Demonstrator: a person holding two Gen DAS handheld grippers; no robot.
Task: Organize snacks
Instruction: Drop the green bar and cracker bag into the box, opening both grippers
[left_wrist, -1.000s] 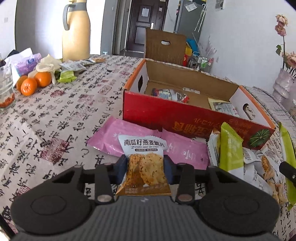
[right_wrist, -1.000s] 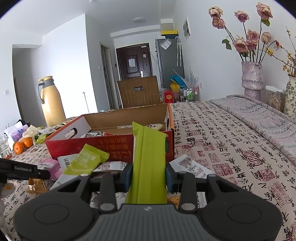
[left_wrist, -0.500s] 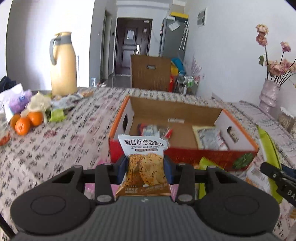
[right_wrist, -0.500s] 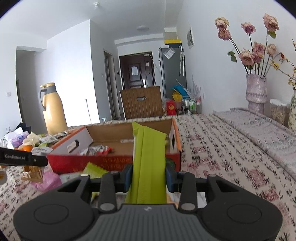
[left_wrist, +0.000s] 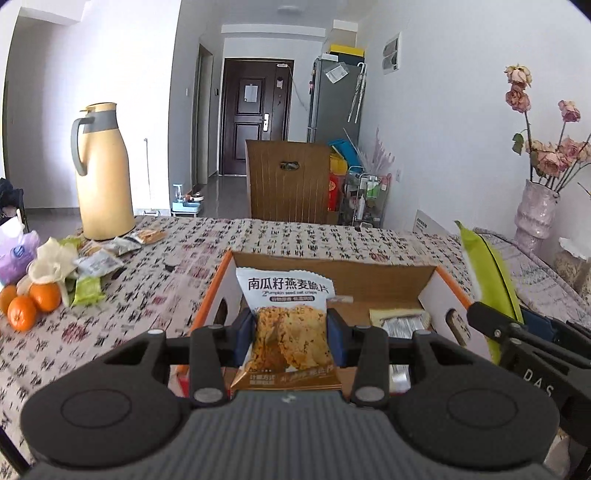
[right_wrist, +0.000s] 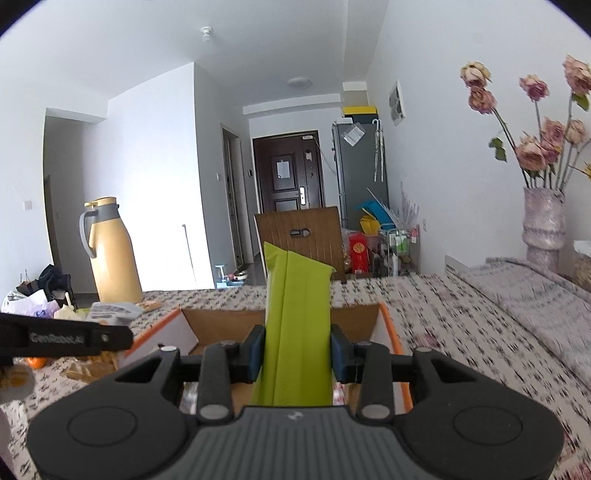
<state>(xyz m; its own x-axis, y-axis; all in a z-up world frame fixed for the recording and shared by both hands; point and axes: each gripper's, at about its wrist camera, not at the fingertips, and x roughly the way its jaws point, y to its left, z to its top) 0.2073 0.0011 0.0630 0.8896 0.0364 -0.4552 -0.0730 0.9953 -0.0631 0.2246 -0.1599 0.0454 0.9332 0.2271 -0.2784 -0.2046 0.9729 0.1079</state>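
My left gripper is shut on a white and orange oat crisp packet, held upright over the near edge of the open cardboard box. Inside the box lie a few packets. My right gripper is shut on a long green snack packet, also raised above the box. In the left wrist view the green packet and the right gripper's body show at the right. The left gripper's finger crosses the left of the right wrist view.
A yellow thermos jug stands at the table's far left, with oranges, loose packets and a purple bag near it. A vase of dried roses stands at the right. A wooden chair back rises behind the table.
Both grippers have risen and moved forward with their packets, from the pile in front of the box to above its near edge. The pink packets on the table have dropped out of sight.
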